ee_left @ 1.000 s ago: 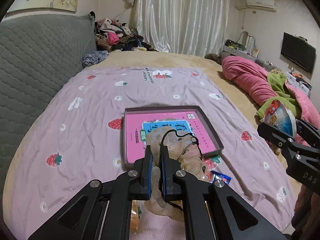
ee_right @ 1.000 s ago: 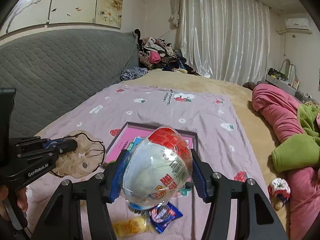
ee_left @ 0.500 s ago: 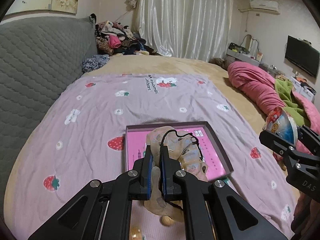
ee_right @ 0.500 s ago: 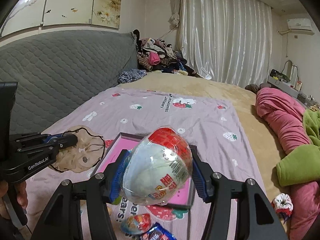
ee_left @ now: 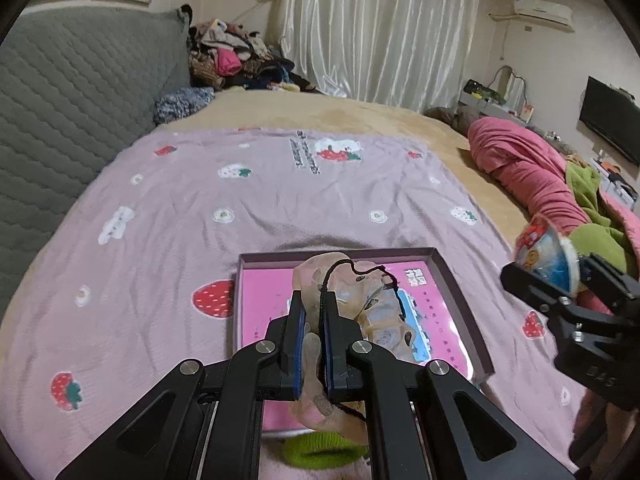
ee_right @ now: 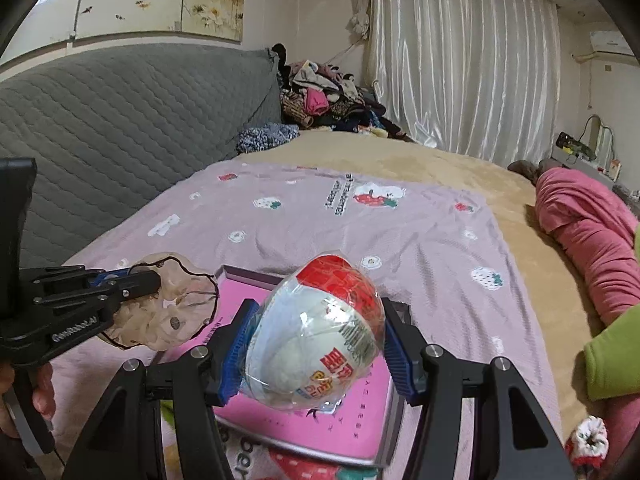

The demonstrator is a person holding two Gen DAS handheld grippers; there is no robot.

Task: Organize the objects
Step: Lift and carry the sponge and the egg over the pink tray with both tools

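Tray (ee_left: pixel 460 284) with the pink liner sits on the strawberry blanket (ee_left: pixel 200 208) on the bed, looks like the drop spot. Left gripper (ee_left: pixel 314 320) has its jaws clenched on a beige scrunchie (ee_left: pixel 376 312) dangling over it, and right gripper (ee_right: pixel 316 344) has its jaws grasping a wrapped toy egg (ee_right: pixel 320 336) by its sides, hovering above the tray too, probably so both drop straight in.

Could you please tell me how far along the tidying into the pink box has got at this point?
Done: nothing seems to lie in the pink box yet. In hand: the left gripper pinches a beige scrunchie above it, and the right gripper clasps a wrapped toy egg. Left: setting both down, then a green item at the box's near edge.
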